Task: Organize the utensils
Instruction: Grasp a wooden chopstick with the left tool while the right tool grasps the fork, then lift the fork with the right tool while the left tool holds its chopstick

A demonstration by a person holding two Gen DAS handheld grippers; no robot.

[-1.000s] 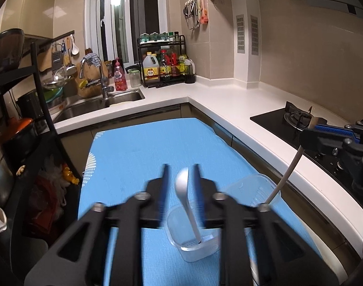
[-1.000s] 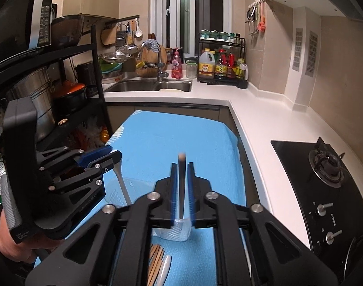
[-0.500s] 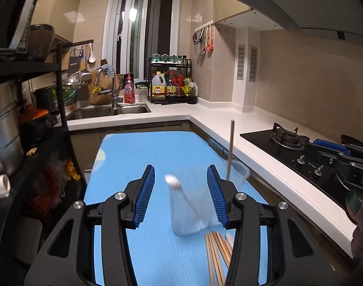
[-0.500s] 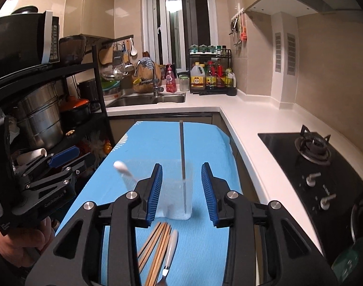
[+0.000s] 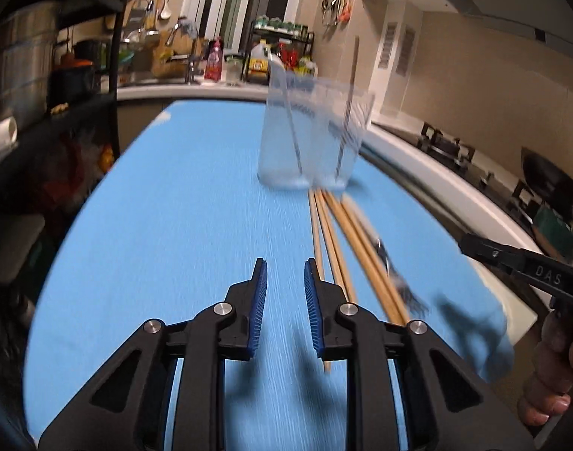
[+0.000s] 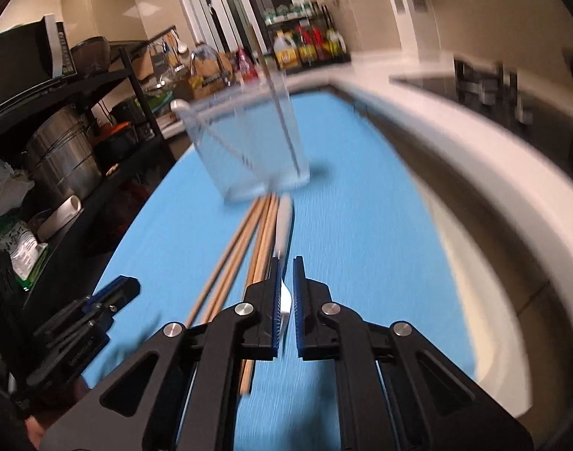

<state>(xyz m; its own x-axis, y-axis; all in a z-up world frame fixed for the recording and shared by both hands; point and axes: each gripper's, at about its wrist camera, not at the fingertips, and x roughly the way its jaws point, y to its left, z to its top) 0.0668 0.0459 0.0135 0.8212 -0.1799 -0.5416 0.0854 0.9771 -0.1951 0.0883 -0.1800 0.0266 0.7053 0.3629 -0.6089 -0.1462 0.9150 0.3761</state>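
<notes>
A clear plastic holder (image 5: 312, 131) stands on the blue mat (image 5: 173, 225) with a white spoon (image 6: 181, 106) and a chopstick (image 5: 352, 75) in it. Several wooden chopsticks (image 5: 346, 233) and a white-handled fork (image 6: 284, 221) lie in front of it. My left gripper (image 5: 284, 274) is open and empty, low over the mat just left of the chopsticks. My right gripper (image 6: 286, 268) is down over the fork, its jaws narrowed around the white handle; the view is blurred, so contact is unclear. The holder (image 6: 248, 150) also shows in the right wrist view.
A black rack (image 6: 79, 120) with pots stands at the left. A white counter (image 6: 455, 158) with a gas hob (image 5: 448, 146) runs along the right. The sink and bottles (image 5: 263, 60) are at the back.
Both grippers have let go of the spoon and chopstick in the holder, pulled back and dropped low to the mat. The right jaws have narrowed around the fork handle.
</notes>
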